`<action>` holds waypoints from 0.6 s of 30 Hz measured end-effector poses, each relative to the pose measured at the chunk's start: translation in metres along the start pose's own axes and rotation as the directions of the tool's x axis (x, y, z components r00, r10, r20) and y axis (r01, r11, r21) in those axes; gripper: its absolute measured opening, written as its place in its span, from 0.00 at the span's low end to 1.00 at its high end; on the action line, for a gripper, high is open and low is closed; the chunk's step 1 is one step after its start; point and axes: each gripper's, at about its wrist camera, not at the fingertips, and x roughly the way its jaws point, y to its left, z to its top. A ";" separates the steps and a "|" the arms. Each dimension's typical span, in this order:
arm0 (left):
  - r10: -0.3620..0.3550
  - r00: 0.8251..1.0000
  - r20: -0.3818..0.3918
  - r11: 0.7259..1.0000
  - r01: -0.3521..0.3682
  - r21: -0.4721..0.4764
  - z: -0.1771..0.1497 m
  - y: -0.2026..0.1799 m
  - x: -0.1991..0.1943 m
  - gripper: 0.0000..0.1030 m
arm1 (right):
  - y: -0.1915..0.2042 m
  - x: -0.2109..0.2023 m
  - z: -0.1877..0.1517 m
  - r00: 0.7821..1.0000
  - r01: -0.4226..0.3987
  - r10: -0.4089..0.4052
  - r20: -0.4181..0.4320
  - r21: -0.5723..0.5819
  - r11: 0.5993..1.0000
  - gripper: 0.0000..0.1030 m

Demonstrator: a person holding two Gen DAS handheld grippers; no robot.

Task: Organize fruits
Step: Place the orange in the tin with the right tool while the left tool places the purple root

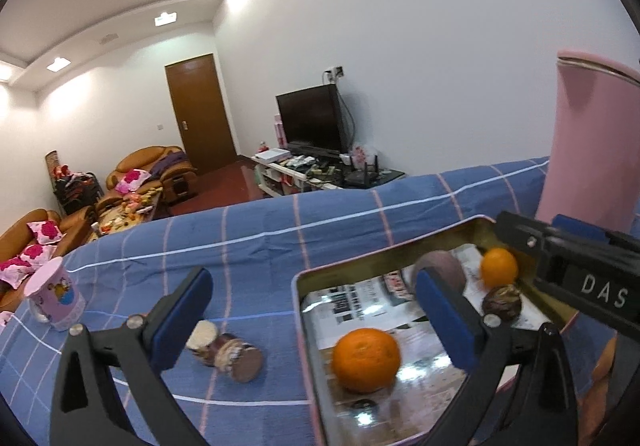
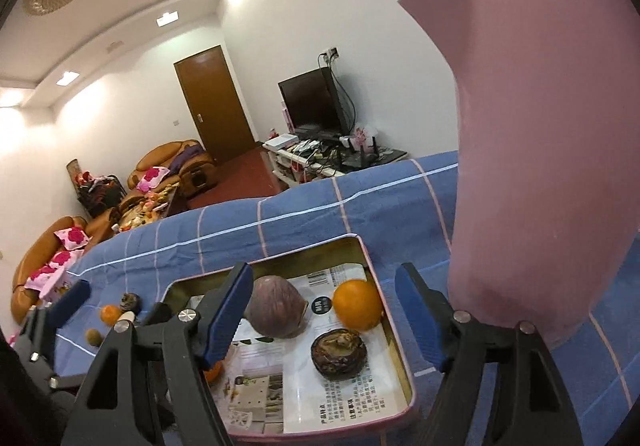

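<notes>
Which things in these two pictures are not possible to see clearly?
- Left wrist view: purple-brown round fruit in the metal tray, half hidden behind the left gripper finger.
- Left wrist view: tall pink jug, cut off by the right edge.
- Right wrist view: small orange fruit, mostly hidden behind the right gripper finger.

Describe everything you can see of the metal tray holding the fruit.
The tray is a shallow, rectangular tin with rounded corners, a pink outer rim and dull gold inner walls. It lies flat on the blue checked cloth, beside the pink jug. Printed paper lines its floor. Inside sit oranges, a purplish fruit and a dark wrinkled one.
</notes>
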 end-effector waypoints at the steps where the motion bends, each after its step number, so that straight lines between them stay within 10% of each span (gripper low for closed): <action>1: 0.006 1.000 0.001 1.000 -0.006 -0.003 -0.001 0.004 0.000 1.00 | 0.001 -0.001 -0.001 1.000 0.006 -0.006 0.007 -0.007 1.000 0.73; 18: 0.062 0.998 -0.024 0.997 -0.063 -0.040 -0.025 0.049 -0.009 1.00 | 0.020 -0.013 -0.019 0.997 0.064 -0.062 0.045 -0.046 0.997 0.73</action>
